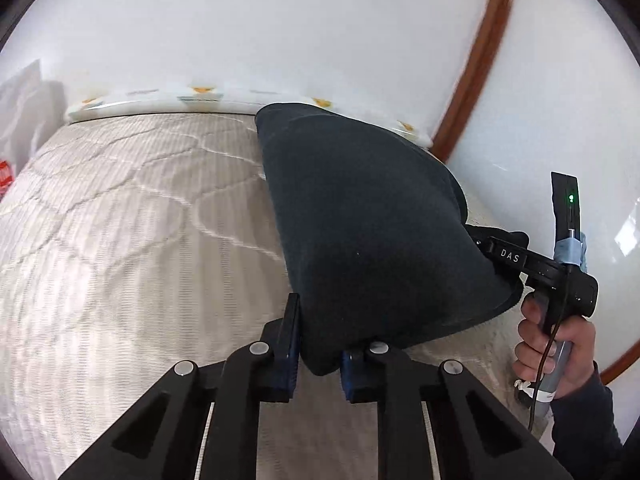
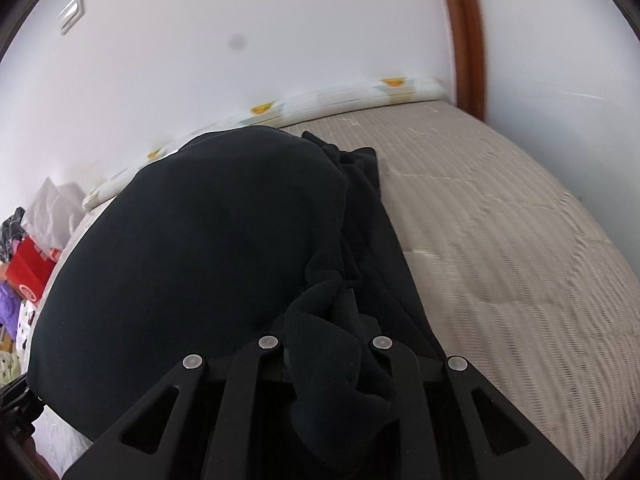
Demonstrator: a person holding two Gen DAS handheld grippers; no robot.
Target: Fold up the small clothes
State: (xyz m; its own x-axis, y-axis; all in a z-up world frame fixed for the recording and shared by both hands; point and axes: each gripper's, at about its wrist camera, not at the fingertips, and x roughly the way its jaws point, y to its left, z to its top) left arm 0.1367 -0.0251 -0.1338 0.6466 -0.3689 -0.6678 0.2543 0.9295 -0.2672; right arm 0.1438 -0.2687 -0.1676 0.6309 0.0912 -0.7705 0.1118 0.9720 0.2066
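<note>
1. The dark garment (image 1: 372, 224) hangs stretched above the quilted mattress (image 1: 132, 216), held at two corners.
2. The left gripper (image 1: 318, 364) is clamped on the garment's near corner (blue pads pinching cloth).
3. The right gripper (image 2: 326, 354) is buried in bunched cloth; its fingers are hidden, though it appears to grip the garment's other corner.
4. A patterned pillow (image 1: 200, 96) lies at the mattress's far edge.

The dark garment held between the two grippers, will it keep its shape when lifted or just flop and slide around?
The dark garment probably flops: it sags in a curve between the left gripper and right gripper. It looks light and soft, bunching into folds at the right jaws. It seems unlikely to slip, since both grippers hold bunched cloth.
</note>
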